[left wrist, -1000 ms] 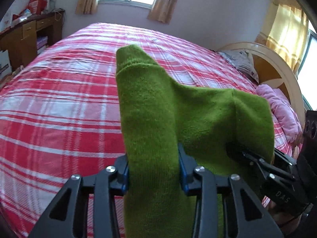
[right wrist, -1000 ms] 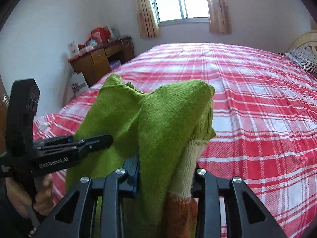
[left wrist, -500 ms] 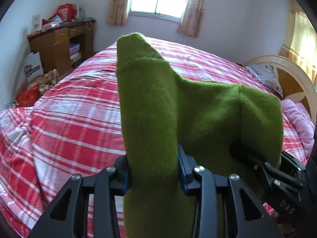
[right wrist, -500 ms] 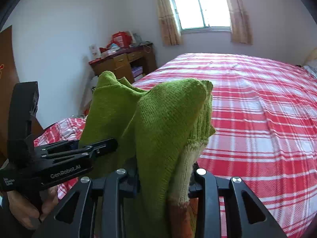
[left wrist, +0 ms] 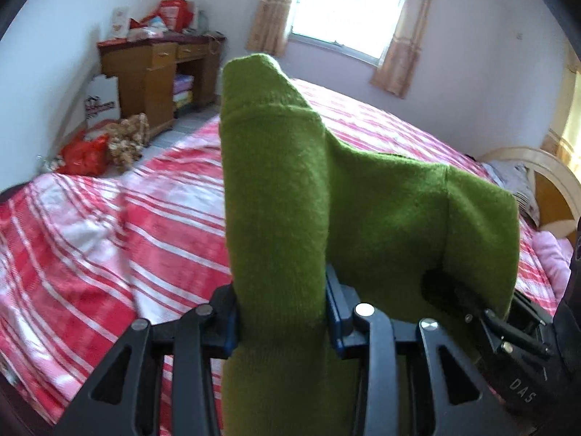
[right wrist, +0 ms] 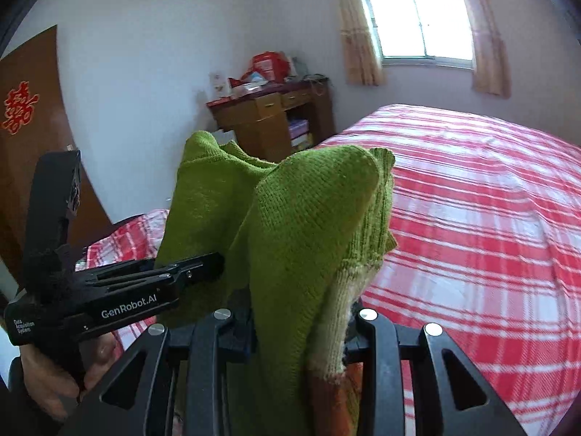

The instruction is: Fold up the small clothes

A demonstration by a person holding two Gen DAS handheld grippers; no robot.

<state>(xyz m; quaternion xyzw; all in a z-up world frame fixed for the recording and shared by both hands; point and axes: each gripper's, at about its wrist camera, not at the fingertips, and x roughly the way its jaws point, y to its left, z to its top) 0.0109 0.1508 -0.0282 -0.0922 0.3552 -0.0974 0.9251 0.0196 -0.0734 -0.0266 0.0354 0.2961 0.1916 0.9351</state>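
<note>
Two claws share one garment above a wide bed (left wrist: 120,232) covered in red-and-white plaid, which spreads out ahead of and below both of them. Beyond the bed, ahead of the claws, a bright window (right wrist: 425,18) with beige curtains sits in the far wall. Ahead and to the left of the left claw stands a wooden desk (left wrist: 152,72) with red packages heaped on top; a red bag (left wrist: 85,154) and a white carton lie on the floor at its foot. Far to the right of the left claw, a curved pale headboard (left wrist: 537,167) and a pink bundle mark the other end of the bed.

The green knitted garment (left wrist: 283,200) is held up in the air between the two claws, clear of the bed. The left gripper (left wrist: 281,312) pinches a thick fold of it, the cloth rising straight up out of the jaws and draping off to the right. There the right gripper (right wrist: 301,327) pinches the other side, where a pale and orange band of knit shows just at its jaws. Both claws point forward and tilt down toward the mattress. In the right wrist view the person's hand (right wrist: 51,374) wraps the left tool's handle, low at the left.
</note>
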